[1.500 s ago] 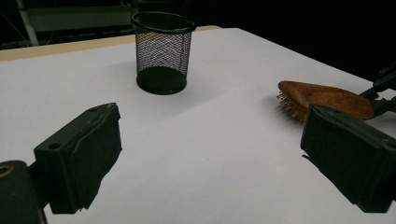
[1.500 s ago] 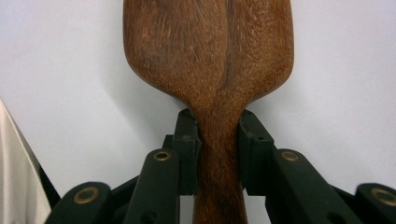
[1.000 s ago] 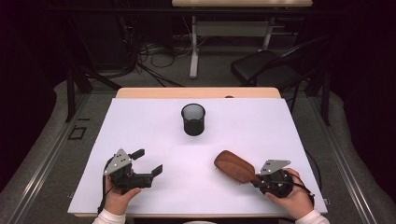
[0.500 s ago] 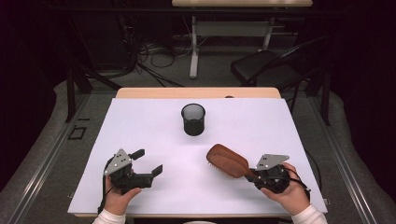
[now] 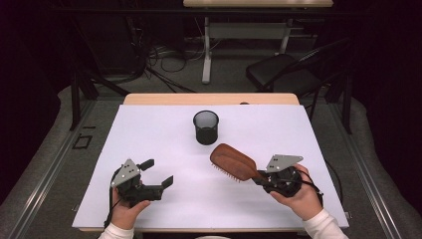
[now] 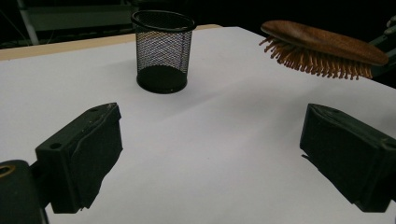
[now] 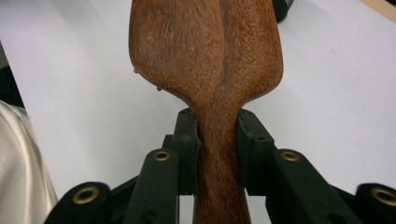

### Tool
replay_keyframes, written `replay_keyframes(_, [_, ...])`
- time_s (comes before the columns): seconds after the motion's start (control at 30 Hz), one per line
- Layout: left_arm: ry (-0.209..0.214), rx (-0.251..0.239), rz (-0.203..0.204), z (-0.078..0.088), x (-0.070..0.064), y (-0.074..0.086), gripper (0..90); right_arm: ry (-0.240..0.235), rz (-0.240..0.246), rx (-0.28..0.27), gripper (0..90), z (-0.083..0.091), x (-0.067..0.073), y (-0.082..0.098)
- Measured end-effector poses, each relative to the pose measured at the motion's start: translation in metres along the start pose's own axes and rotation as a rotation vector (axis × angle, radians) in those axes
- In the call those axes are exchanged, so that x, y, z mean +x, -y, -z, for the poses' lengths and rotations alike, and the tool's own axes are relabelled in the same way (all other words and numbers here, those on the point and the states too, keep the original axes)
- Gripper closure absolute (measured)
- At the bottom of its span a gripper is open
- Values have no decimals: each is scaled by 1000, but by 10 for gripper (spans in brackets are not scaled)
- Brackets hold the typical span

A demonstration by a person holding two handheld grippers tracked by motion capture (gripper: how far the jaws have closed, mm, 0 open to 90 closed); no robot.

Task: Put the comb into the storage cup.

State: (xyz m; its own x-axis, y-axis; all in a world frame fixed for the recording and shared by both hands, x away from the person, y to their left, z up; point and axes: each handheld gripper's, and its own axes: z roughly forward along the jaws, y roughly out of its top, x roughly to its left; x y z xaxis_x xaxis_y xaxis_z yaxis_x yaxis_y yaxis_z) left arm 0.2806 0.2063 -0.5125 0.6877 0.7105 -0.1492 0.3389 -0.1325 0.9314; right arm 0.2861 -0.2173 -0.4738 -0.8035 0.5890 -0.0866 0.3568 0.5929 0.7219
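Note:
A brown wooden hairbrush [image 5: 233,162] hangs above the white table, bristles down, its head pointing toward the black mesh cup [image 5: 205,127]. My right gripper [image 5: 263,178] is shut on the brush handle; in the right gripper view the two pads clamp the handle [image 7: 218,154] just below the broad head [image 7: 205,46]. My left gripper [image 5: 157,173] rests at the front left with its jaws wide apart and nothing between them [image 6: 210,154]. In the left gripper view the mesh cup [image 6: 162,51] stands upright ahead and the hairbrush [image 6: 322,49] floats at the upper right.
A white sheet [image 5: 149,134] covers the tabletop, with a strip of wood [image 5: 209,99] showing at the far edge. Beyond the table are a dark chair [image 5: 283,72], cables on the floor and a desk leg [image 5: 206,50].
My right gripper has lifted the hairbrush off the table and carried it left and away, toward the mesh cup. The left gripper has stayed put.

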Motion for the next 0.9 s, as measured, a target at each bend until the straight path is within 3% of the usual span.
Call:
replay_keyframes(0.23, [-2,2,-1,0,0,0,58,-16,19,-17,717,-5,3,-13])
replay_keyframes(0.5, [-2,2,-1,0,0,0,58,-23,7,-49,717,-11,4,-23])
replay_keyframes(0.9, [0,2,-1,0,1,0,58,-22,-4,-77,717,-18,3,-27])
